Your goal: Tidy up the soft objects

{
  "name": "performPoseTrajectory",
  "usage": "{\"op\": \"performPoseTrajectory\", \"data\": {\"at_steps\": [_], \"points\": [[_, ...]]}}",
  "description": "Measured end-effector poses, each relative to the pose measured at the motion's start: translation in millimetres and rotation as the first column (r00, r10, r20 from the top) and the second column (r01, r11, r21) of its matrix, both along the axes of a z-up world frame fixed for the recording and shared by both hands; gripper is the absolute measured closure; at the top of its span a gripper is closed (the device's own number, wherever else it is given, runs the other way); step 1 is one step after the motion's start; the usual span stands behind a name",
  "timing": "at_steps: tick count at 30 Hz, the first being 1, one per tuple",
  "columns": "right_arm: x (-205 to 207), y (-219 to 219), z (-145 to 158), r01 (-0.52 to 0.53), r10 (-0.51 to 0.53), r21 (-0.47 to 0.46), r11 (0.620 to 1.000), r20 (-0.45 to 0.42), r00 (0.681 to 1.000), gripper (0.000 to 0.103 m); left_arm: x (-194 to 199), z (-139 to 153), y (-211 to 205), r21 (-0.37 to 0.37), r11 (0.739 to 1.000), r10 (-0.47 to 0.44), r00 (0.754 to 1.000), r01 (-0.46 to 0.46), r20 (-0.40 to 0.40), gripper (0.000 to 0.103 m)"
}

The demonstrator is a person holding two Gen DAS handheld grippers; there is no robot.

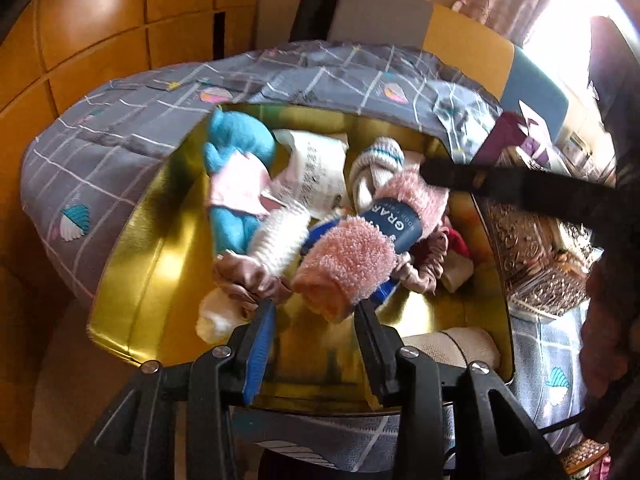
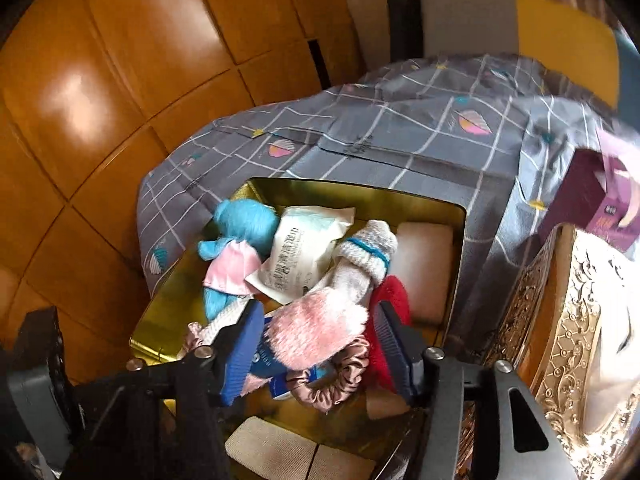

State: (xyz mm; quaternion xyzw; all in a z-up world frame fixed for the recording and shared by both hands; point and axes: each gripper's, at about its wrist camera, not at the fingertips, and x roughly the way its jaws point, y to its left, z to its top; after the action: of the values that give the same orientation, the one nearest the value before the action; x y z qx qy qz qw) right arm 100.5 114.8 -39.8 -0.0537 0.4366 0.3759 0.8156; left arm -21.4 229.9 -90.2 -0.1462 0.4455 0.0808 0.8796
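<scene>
A gold box (image 1: 132, 280) (image 2: 164, 300) on a grey grid-patterned cloth (image 1: 120, 132) holds soft items: a blue plush toy in a pink dress (image 1: 236, 176) (image 2: 236, 248), a white wipes pack (image 1: 316, 172) (image 2: 300, 252), a striped white sock (image 1: 376, 168) (image 2: 364, 264), pink fluffy socks (image 1: 348, 264) (image 2: 316, 332), satin scrunchies (image 1: 244, 284) (image 2: 332, 380) and a red item (image 2: 392, 320). My left gripper (image 1: 316, 312) is open above the box's near edge, by the pink sock. My right gripper (image 2: 320, 320) is open over the pile, its jaws either side of the pink sock.
An ornate gold box lid (image 1: 532, 252) (image 2: 568, 340) lies to the right, with a purple tissue box (image 2: 596, 204) behind it. Wooden cabinet panels (image 1: 100, 20) stand at left. A chair back (image 1: 384, 16) is behind. The right gripper's arm (image 1: 520, 184) crosses the left wrist view.
</scene>
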Motion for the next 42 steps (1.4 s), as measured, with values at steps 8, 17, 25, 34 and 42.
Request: {"op": "performPoseTrajectory", "data": {"at_steps": [8, 17, 25, 34, 42], "points": [[4, 21, -23, -0.026, 0.027, -0.081, 0.996, 0.01, 1.0, 0.073, -1, 17, 11, 0.059, 0.995, 0.08, 0.996, -0.082, 0.048, 0.061], [-10, 0, -8, 0.04, -0.035, -0.062, 0.997, 0.082, 0.996, 0.061, -7, 36, 10, 0.116, 0.985, 0.113, 0.987, -0.126, 0.112, 0.061], [-33, -26, 12, 0.163, -0.146, -0.061, 0.985, 0.213, 0.966, 0.041, -10, 55, 2, 0.128, 0.982, 0.116, 0.978, -0.139, 0.175, 0.061], [-54, -71, 24, 0.339, -0.31, -0.042, 0.94, 0.309, 0.899, 0.025, -4, 84, -30, 0.207, 0.964, 0.109, 0.958, -0.167, 0.264, 0.059], [-55, -98, 17, 0.422, -0.39, -0.047, 0.905, 0.299, 0.871, 0.023, -9, 88, -46, 0.259, 0.944, 0.125, 0.949, -0.204, 0.291, 0.054]]}}
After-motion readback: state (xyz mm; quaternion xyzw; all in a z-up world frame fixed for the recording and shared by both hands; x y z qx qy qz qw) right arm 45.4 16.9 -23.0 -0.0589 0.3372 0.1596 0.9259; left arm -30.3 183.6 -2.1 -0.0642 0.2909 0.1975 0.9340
